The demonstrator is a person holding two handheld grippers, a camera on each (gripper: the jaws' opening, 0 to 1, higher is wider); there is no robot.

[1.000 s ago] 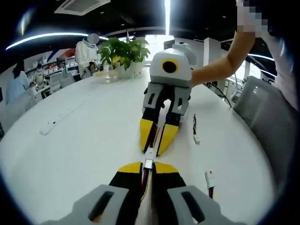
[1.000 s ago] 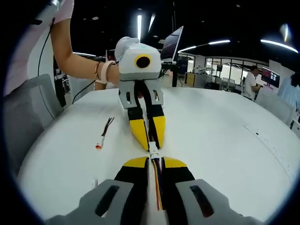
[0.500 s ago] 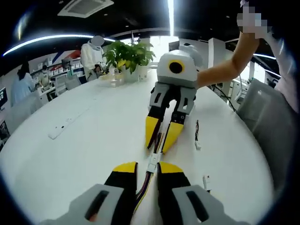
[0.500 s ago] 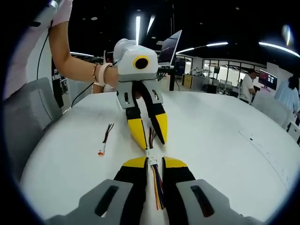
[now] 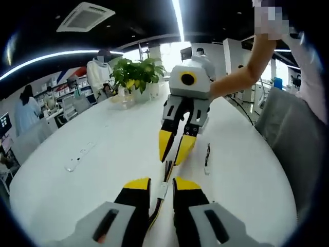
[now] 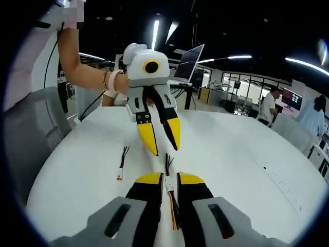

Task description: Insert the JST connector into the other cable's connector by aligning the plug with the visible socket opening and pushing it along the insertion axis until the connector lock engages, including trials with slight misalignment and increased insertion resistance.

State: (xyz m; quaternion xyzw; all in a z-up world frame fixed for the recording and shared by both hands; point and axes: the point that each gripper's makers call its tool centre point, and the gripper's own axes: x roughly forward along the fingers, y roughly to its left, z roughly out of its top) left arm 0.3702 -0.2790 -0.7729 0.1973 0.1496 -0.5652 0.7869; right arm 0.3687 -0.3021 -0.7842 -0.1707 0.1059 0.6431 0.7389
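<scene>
Round white table [image 5: 103, 149]: joined cable [image 6: 169, 177], spare cable [image 6: 122, 162], potted plant [image 5: 138, 74], white strip [image 5: 78, 157].

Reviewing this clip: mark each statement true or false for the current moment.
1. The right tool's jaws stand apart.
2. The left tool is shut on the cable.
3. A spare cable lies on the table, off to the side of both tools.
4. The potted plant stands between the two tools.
1. True. The right tool is open.
2. False. The left tool has its jaws apart; the cable with its white connector lies between them.
3. True. The spare cable lies on the white table, touching neither tool.
4. False. The potted plant stands at the table's far side, beyond the right tool.
</scene>
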